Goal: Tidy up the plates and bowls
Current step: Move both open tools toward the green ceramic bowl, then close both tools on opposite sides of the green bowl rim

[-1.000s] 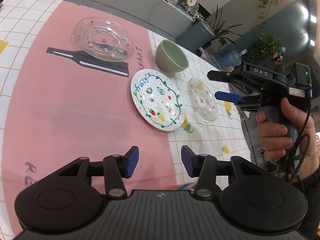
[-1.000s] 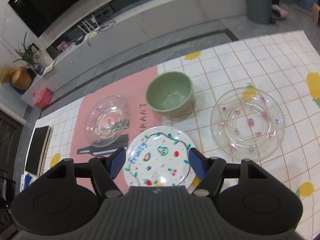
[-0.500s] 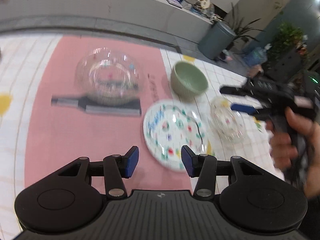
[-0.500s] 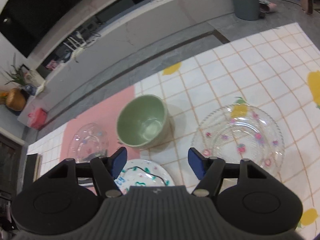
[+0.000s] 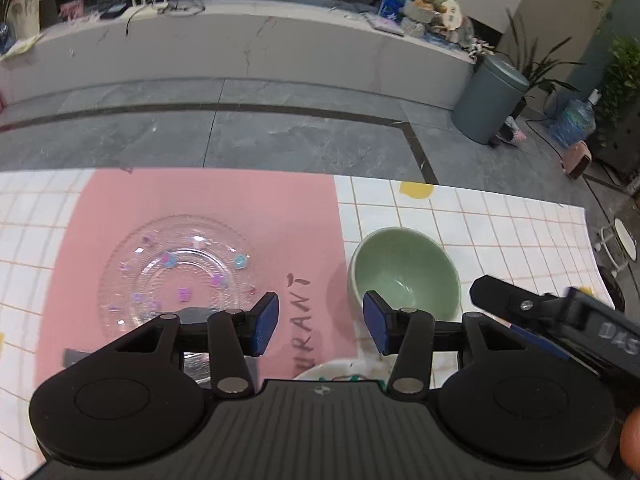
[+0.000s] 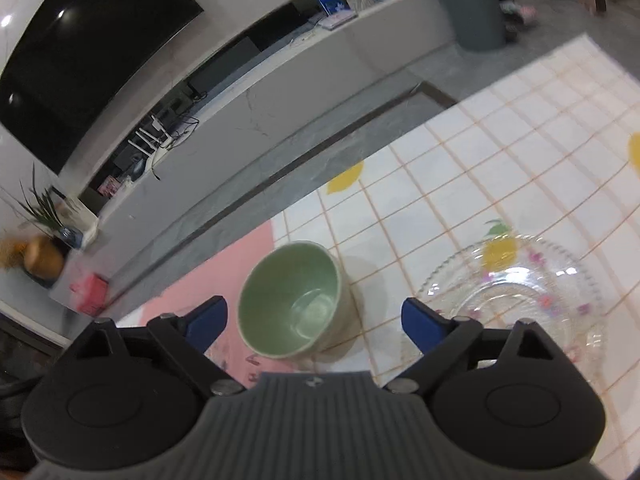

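Left gripper (image 5: 320, 322) held above the table, fingers spread apart, nothing between the blue pads (image 5: 264, 324). Beyond and just outside its left finger: a clear glass plate (image 5: 180, 272) with small coloured decals, lying flat on the pink mat (image 5: 224, 208); the near rim of the plate is hidden behind that finger's linkage. Beyond and just outside its right finger: the green bowl (image 5: 404, 276), upright, empty, standing on the white tiled cloth (image 5: 500, 224) right at the mat's edge. Directly beneath the gap between the fingers, close to the gripper body, a sliver of a white painted plate (image 5: 340, 372) shows; most of it is hidden by the body. Right of the right finger, the other tool's black finger reaches toward the bowl's near side; whether it touches is not clear. Right gripper (image 6: 314, 320) also has its fingers wide apart, holding nothing. The green bowl (image 6: 294, 304) sits in the gap between its fingers, nearer the left one, not touched by either pad. A second clear glass plate (image 6: 520, 292) with pink decals lies flat on the tiled cloth (image 6: 500, 152) beyond and outside the right finger, near the bowl but apart from it. Grey bin (image 6: 468, 4) stands on the floor far beyond the table.
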`<state>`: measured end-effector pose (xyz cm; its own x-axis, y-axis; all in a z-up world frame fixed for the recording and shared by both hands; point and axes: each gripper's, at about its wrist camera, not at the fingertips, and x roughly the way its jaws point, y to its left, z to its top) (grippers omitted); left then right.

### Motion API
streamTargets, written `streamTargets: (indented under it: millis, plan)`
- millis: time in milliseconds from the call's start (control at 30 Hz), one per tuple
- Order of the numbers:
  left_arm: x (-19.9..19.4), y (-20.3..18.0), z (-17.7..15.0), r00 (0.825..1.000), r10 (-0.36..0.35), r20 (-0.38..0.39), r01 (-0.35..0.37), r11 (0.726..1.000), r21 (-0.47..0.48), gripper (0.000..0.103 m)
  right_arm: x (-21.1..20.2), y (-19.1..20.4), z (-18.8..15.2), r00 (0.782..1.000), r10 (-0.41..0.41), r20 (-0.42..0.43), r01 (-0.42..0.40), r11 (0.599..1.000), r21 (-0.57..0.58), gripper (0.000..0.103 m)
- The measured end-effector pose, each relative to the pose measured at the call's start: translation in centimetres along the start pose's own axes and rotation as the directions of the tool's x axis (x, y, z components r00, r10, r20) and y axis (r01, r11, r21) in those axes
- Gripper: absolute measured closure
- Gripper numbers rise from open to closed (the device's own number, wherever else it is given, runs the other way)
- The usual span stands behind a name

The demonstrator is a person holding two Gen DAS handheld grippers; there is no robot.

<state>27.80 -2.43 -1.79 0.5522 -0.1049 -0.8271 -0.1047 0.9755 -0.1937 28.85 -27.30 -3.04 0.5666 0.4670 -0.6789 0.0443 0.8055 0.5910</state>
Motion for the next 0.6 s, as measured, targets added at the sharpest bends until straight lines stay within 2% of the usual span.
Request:
streamTargets:
  millis: [100, 167, 267, 400, 500, 567, 600]
  plan:
    - [1.3, -0.1, 0.2, 1.0, 0.005, -0.013, -0.005, 1.0, -0.028, 0.046, 0.9, -0.7, 0.1, 1.0, -0.022, 0.016, 0.021, 0.999, 0.031, 0.023]
    - [1.9, -0.3, 0.3, 1.0, -0.007, -0.012, 0.006, 0.999, -0.04, 0.046, 1.6, -1.2, 0.1, 0.999, -0.038, 0.011, 0.038, 0.998, 0.042, 0.039]
    - [2.3, -0.4, 0.3, 1.0, -0.016, -0.005, 0.016, 0.999, -0.046, 0.046, 2.6, -1.8, -0.1, 0.998, -0.056, 0.009, 0.055, 0.996, 0.066, 0.05]
    - [3.1, -0.7, 0.2, 1.0, -0.012, -0.015, 0.011, 0.999, -0.046, 0.046, 3.8, -1.7, -0.4, 0.999, -0.054, 0.009, 0.053, 0.997, 0.064, 0.058]
    - [3.6, -1.0, 0.1, 1.0, -0.021, -0.02, 0.02, 0.999, -0.033, 0.047, 4.8, -1.4, -0.6, 0.998, -0.065, -0.01, 0.065, 0.997, 0.051, 0.07]
    - [3.8, -1.3, 0.0, 0.999, -0.027, -0.019, 0.027, 0.999, -0.026, 0.054, 5.6, -1.5, -0.9, 0.996, -0.079, -0.031, 0.081, 0.996, 0.048, 0.077]
    - [3.9, -1.3, 0.0, 1.0, -0.024, -0.018, 0.024, 0.999, -0.023, 0.059, 5.9, -1.5, -1.1, 0.996, -0.082, -0.041, 0.084, 0.995, 0.048, 0.078]
